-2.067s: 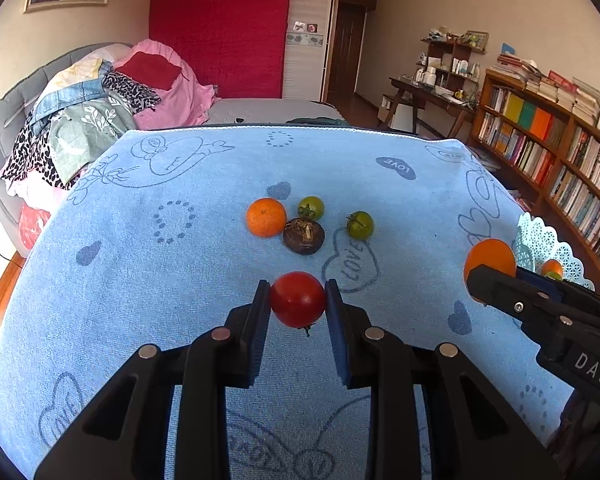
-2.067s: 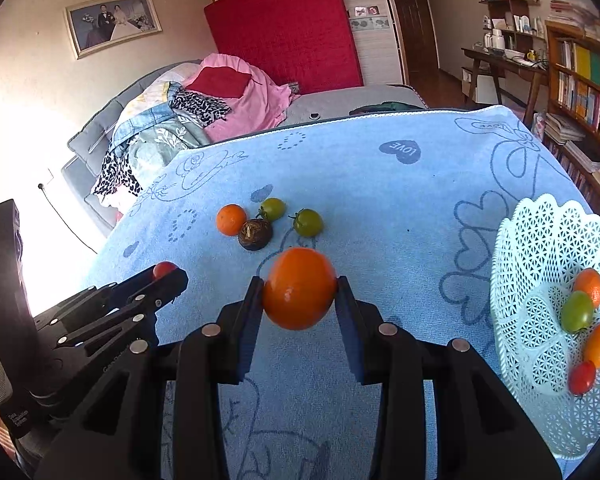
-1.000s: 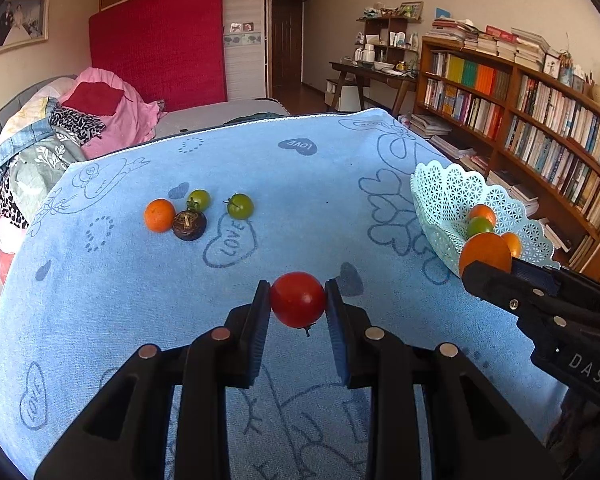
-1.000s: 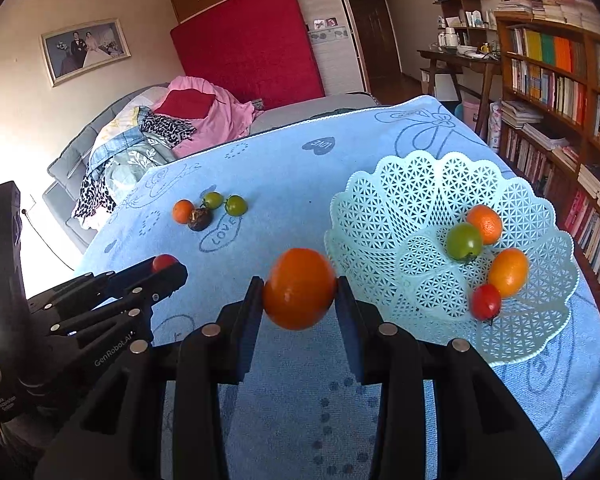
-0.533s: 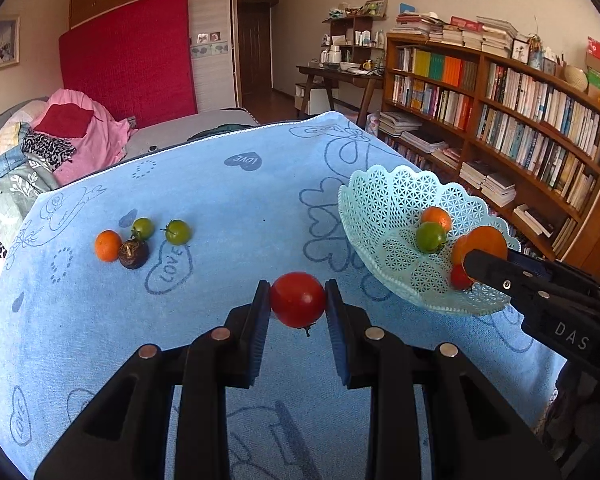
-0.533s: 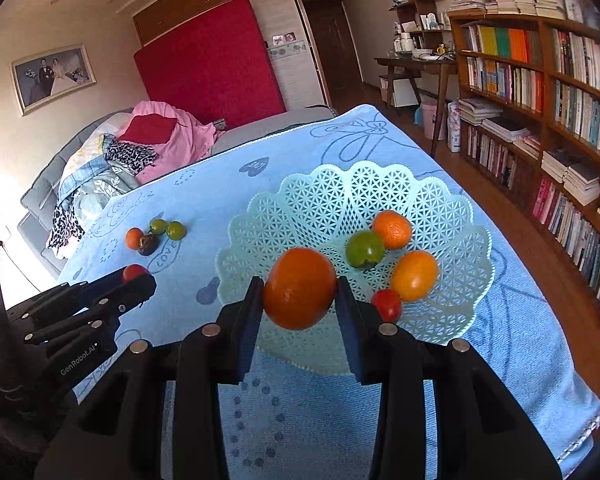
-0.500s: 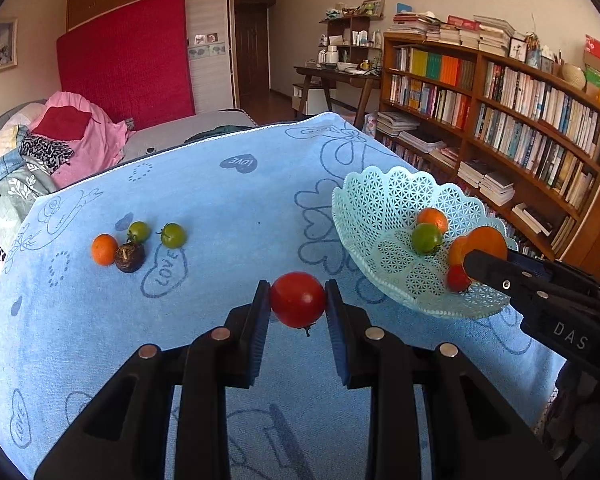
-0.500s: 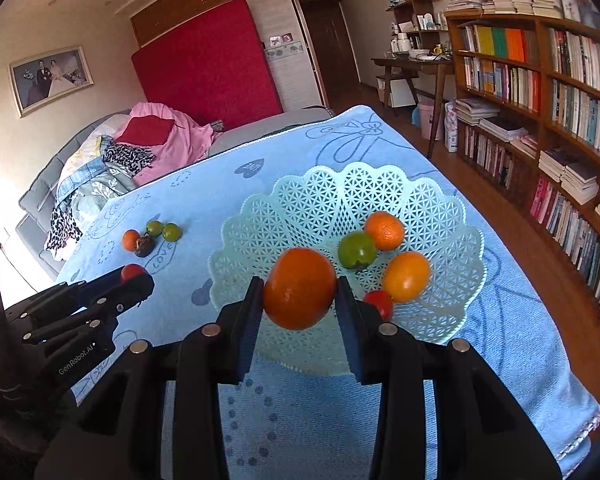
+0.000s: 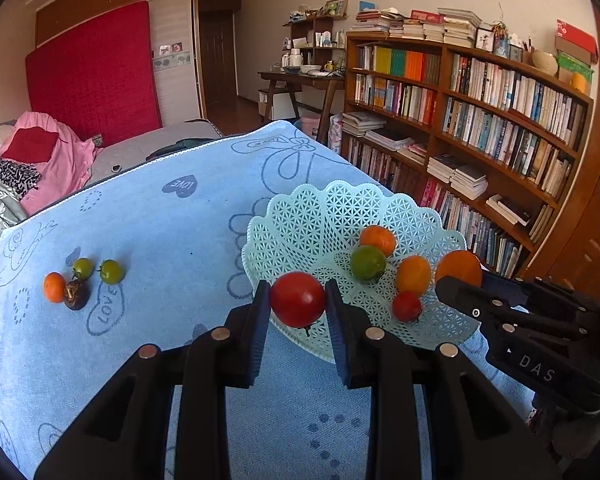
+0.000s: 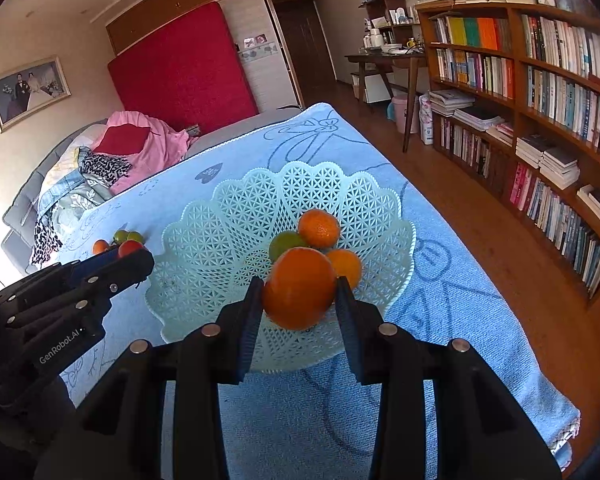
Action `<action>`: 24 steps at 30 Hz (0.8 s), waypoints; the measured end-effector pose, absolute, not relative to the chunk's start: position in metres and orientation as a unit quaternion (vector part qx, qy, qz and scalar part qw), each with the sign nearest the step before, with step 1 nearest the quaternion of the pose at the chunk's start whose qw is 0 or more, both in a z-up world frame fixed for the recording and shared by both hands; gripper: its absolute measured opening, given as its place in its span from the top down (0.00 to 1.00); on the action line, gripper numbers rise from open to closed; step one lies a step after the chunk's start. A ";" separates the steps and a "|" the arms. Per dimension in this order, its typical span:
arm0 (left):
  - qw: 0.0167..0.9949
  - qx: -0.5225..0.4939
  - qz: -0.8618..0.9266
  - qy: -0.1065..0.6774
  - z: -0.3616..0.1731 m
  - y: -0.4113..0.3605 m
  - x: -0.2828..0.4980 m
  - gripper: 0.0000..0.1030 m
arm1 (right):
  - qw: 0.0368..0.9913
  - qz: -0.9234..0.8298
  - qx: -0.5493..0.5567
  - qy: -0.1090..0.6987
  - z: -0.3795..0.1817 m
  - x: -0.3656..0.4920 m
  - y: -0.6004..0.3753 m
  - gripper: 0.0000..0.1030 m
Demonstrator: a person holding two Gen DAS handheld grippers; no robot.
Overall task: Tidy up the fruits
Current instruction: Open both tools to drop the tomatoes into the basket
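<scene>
Over the basket (image 10: 228, 216) we hold a tomato (image 9: 297, 299) in the left hand-held gripper (image 9: 298, 308) and an orange (image 10: 299, 288) in the right hand-held gripper (image 10: 298, 300), each pinched across its middle, the tomato probably soft and easily bruised.

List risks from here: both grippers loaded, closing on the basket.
1. The left gripper holds a red tomato and the right gripper an orange, close together over the lattice basket; they may collide.
2. The basket is shallow, and four fruits cluster where the orange would land; it could knock one out.
3. The basket sits near the blue cloth's edge, so an escaped fruit may roll off.
</scene>
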State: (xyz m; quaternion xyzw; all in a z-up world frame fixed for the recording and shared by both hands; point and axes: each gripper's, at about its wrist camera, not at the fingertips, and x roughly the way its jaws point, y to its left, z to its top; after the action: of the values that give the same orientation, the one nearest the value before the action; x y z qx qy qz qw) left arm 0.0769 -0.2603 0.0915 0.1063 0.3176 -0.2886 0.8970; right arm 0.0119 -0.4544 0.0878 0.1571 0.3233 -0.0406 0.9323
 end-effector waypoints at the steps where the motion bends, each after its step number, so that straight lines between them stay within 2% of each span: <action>1: 0.896 0.106 -0.290 0.320 0.090 -0.261 0.078 0.73 | 0.932 -0.039 0.157 0.324 0.087 0.012 -0.454 0.63; 7: 0.892 0.104 -0.288 0.333 0.083 -0.264 0.085 0.72 | 0.930 -0.026 0.156 0.331 0.083 0.015 -0.447 0.63; 9: 0.891 0.100 -0.283 0.339 0.082 -0.262 0.088 0.65 | 0.930 -0.024 0.155 0.333 0.083 0.015 -0.445 0.63; 10: 0.893 0.097 -0.279 0.341 0.082 -0.261 0.089 0.55 | 0.930 -0.024 0.155 0.333 0.083 0.015 -0.445 0.63; 11: 0.894 0.093 -0.277 0.339 0.082 -0.259 0.090 0.52 | 0.930 -0.023 0.154 0.332 0.083 0.015 -0.444 0.63; 24: 0.901 0.081 -0.257 0.341 0.085 -0.244 0.093 0.42 | 0.928 -0.014 0.155 0.338 0.082 0.021 -0.436 0.63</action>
State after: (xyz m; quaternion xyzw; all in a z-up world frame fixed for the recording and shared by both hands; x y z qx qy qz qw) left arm 0.0926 -0.2441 0.0853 0.0809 0.3410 -0.2570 0.9006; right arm 0.0208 -0.4363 0.0824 0.1549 0.3377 -0.0136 0.9283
